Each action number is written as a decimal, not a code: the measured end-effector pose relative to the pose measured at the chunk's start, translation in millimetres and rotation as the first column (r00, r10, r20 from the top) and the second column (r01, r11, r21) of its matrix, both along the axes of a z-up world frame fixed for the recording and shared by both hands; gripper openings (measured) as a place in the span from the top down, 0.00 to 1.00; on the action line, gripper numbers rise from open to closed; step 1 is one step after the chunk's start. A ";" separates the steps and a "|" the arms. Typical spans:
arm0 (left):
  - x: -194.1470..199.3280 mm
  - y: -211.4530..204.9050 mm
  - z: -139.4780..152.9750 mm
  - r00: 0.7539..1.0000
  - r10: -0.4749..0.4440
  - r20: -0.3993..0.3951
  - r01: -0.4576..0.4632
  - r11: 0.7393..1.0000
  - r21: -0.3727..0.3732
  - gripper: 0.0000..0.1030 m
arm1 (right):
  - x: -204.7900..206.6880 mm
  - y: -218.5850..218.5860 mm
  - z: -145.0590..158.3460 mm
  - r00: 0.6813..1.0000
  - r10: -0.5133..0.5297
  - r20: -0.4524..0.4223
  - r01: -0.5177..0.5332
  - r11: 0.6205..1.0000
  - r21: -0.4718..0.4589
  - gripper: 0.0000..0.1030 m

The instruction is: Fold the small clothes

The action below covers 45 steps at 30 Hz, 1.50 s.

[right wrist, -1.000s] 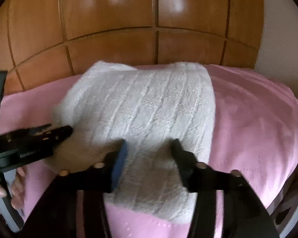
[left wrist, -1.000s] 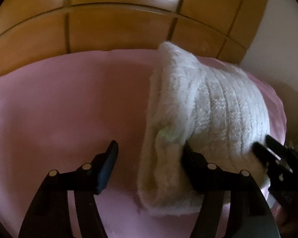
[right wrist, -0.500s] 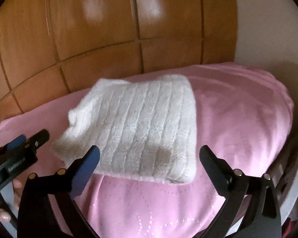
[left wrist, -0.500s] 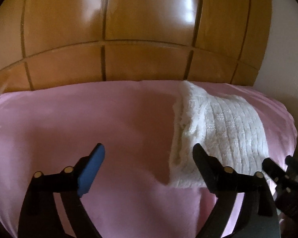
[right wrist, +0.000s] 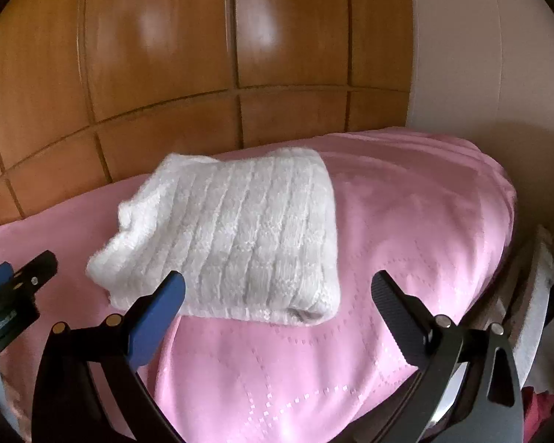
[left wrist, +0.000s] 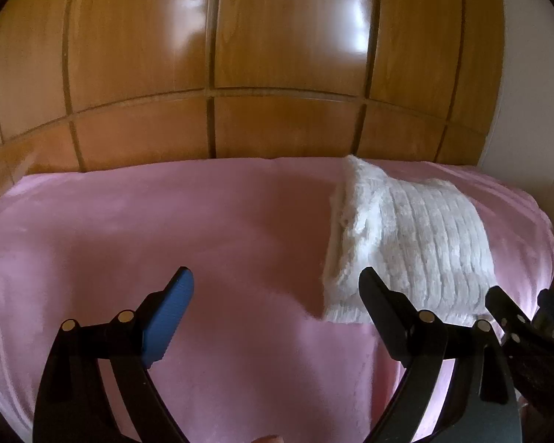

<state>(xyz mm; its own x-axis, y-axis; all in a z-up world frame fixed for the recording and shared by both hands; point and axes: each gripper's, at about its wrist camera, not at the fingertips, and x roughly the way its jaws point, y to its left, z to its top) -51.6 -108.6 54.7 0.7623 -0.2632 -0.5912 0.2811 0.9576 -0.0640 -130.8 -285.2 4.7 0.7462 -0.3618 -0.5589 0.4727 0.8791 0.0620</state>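
A white fluffy knit garment (right wrist: 236,236) lies folded in a thick rectangle on the pink bed cover (right wrist: 406,229). In the left wrist view it (left wrist: 413,243) lies at the right. My left gripper (left wrist: 277,291) is open and empty, held above the cover to the left of the garment. My right gripper (right wrist: 277,291) is open and empty, just in front of the garment's near edge. The left gripper's tip (right wrist: 18,277) shows at the left edge of the right wrist view. The right gripper's tip (left wrist: 517,313) shows at the right of the left wrist view.
A wooden panelled wardrobe (left wrist: 277,74) stands right behind the bed. A pale wall (right wrist: 480,55) is at the right. The bed's right edge (right wrist: 509,221) drops off beside the garment. Bare pink cover (left wrist: 147,229) stretches to the left of the garment.
Both grippers have opened wide, let go of the garment and drawn back and up. The garment now lies folded on the cover.
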 end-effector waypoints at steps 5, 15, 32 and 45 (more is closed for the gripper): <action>-2.4 1.2 -2.7 1.000 0.008 -0.016 -0.008 1.000 0.001 0.13 | -5.3 1.5 3.8 1.000 -0.022 0.007 0.022 1.000 0.018 0.02; -6.7 1.4 -0.8 1.000 0.028 -0.002 -0.028 1.000 0.013 0.09 | -6.6 8.6 1.2 1.000 0.001 0.005 -0.001 1.000 -0.010 0.02; -8.6 4.5 -0.5 1.000 0.018 0.010 -0.018 1.000 0.022 0.08 | -3.5 9.4 -7.1 1.000 0.006 -0.010 -0.006 1.000 -0.009 0.02; -11.8 -0.6 0.8 0.999 0.031 0.018 -0.031 0.999 0.023 0.08 | -7.8 17.1 -5.8 1.000 -0.003 0.000 0.003 1.000 -0.012 0.02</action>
